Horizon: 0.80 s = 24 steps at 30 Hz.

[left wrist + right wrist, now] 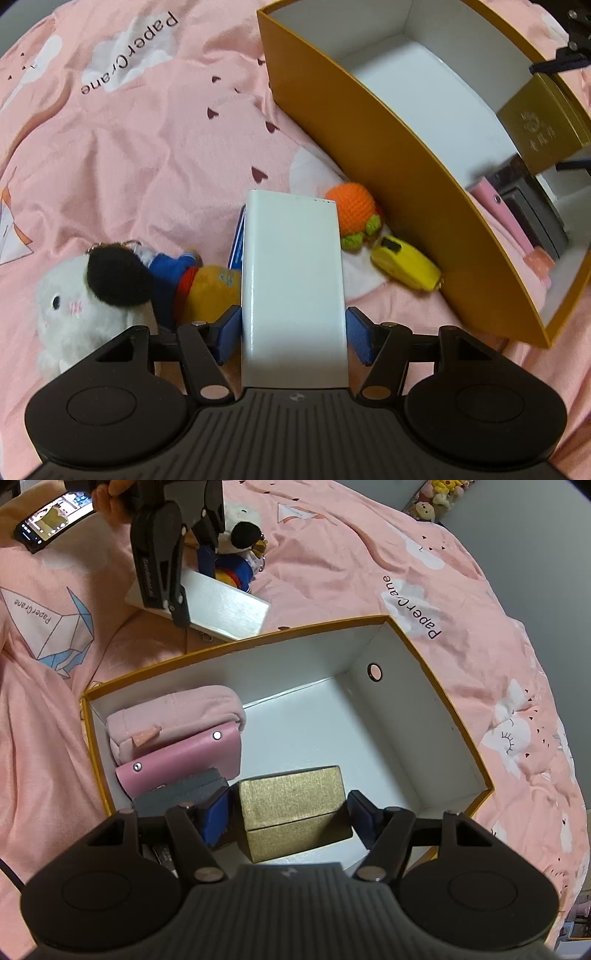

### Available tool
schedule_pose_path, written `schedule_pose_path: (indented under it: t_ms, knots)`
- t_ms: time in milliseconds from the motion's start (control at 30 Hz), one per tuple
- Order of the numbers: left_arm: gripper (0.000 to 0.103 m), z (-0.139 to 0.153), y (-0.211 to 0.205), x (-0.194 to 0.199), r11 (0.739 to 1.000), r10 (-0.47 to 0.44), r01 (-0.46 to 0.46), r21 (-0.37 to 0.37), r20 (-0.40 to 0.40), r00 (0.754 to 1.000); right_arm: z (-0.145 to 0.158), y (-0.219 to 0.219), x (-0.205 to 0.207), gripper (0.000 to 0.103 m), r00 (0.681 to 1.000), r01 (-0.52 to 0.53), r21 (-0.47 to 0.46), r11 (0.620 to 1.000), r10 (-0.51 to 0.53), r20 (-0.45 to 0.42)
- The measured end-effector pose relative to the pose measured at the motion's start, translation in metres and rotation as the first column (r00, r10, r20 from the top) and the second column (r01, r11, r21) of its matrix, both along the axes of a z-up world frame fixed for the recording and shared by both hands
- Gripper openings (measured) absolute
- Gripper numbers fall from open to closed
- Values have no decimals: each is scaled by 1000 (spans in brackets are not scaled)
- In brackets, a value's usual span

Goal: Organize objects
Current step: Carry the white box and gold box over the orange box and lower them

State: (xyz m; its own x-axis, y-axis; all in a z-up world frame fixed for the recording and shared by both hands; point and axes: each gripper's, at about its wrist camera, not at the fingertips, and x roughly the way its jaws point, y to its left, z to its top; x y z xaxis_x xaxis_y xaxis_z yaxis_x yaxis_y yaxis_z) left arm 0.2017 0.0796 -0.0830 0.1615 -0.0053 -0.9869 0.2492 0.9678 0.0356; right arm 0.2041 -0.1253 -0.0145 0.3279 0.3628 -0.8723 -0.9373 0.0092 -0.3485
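My left gripper is shut on a white rectangular box, held above the pink bedsheet beside the orange storage box; the same white box shows in the right wrist view. My right gripper is shut on a gold box and holds it inside the orange storage box, near its front wall. A pink pouch, a pink wallet and a dark grey case lie in the box's left part.
On the sheet lie a white plush, a black pompom keychain doll, an orange crochet toy and a yellow tape measure. A phone lies at the far left.
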Motion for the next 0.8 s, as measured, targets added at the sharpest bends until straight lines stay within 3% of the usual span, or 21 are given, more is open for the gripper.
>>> schedule_pose_path:
  t_ms: [100, 233, 467, 633, 800]
  knots:
    - [69, 11, 2, -1, 1000, 9, -9, -1, -15, 1000, -1, 0, 0, 69, 1000, 0, 6, 1000, 0, 13]
    - [69, 42, 3, -6, 1000, 6, -6, -24, 31, 1000, 0, -2, 1, 69, 1000, 0, 14, 1000, 0, 15]
    - [69, 95, -34, -7, 989, -146, 143, 27, 149, 978, 10, -3, 1, 69, 999, -25, -2, 1000, 26, 45]
    - [69, 119, -89, 3, 949, -316, 305, 83, 219, 923, 22, -5, 7, 69, 996, -29, -7, 1000, 29, 82]
    - [69, 115, -138, 20, 879, -476, 454, 145, 235, 847, 28, -13, 13, 69, 993, -22, -41, 999, 27, 111]
